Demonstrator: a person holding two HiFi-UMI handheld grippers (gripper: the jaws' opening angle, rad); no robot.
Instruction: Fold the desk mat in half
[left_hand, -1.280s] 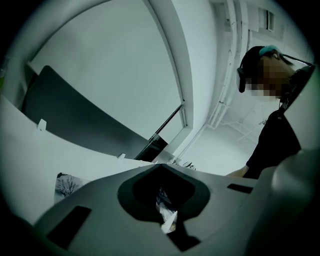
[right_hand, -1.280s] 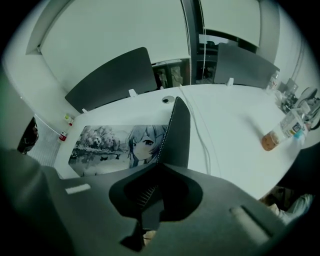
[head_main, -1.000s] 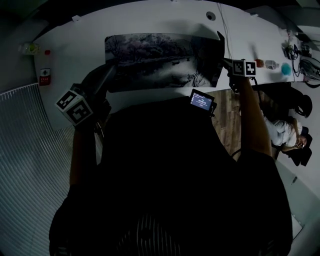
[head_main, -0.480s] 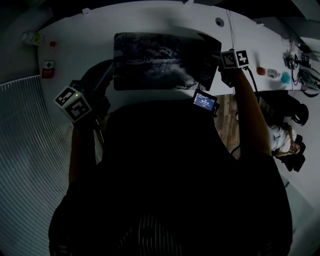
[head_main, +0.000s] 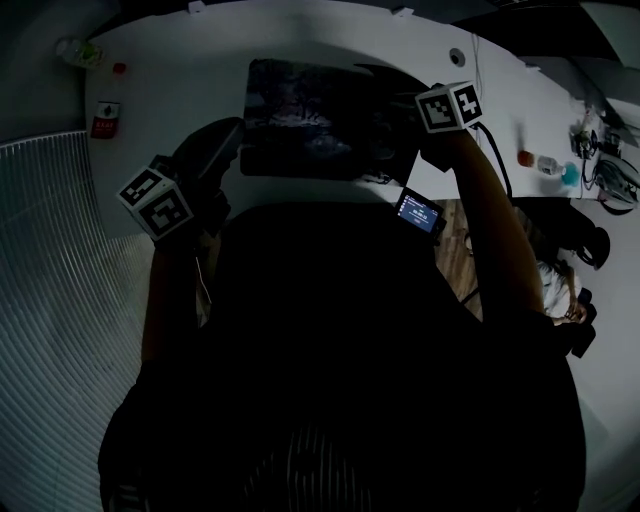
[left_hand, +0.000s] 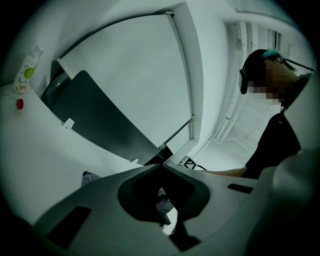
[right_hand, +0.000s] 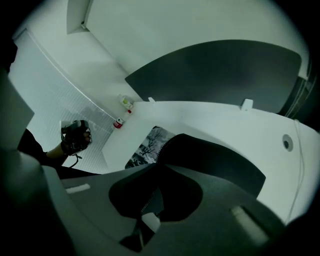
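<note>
The desk mat (head_main: 295, 110), printed with a dark landscape, lies on the white desk (head_main: 180, 90). Its right end is lifted and curled over to the left, showing the black underside (head_main: 385, 125). My right gripper (head_main: 422, 148) hangs above that end, shut on the mat's stitched edge. In the right gripper view the black underside (right_hand: 215, 162) arches over the printed face (right_hand: 150, 145), with the right gripper (right_hand: 157, 167) clamped on it. My left gripper (head_main: 232, 130) sits at the mat's near left edge. In the left gripper view the left gripper (left_hand: 161, 164) has its jaws together, with printed mat showing in the gap.
A small bottle (head_main: 78, 50), a red cap (head_main: 120, 68) and a red-and-white box (head_main: 104, 118) stand at the desk's left end. A lit screen (head_main: 418, 210) hangs near the front edge. A cable (head_main: 492, 95), a grommet hole (head_main: 457, 57) and small items (head_main: 545, 160) lie to the right. A person (head_main: 572, 300) sits at the right.
My right gripper has carried the mat's right end to the left and a little up, so less of the printed face shows. The left gripper has shifted slightly, staying at the left edge.
</note>
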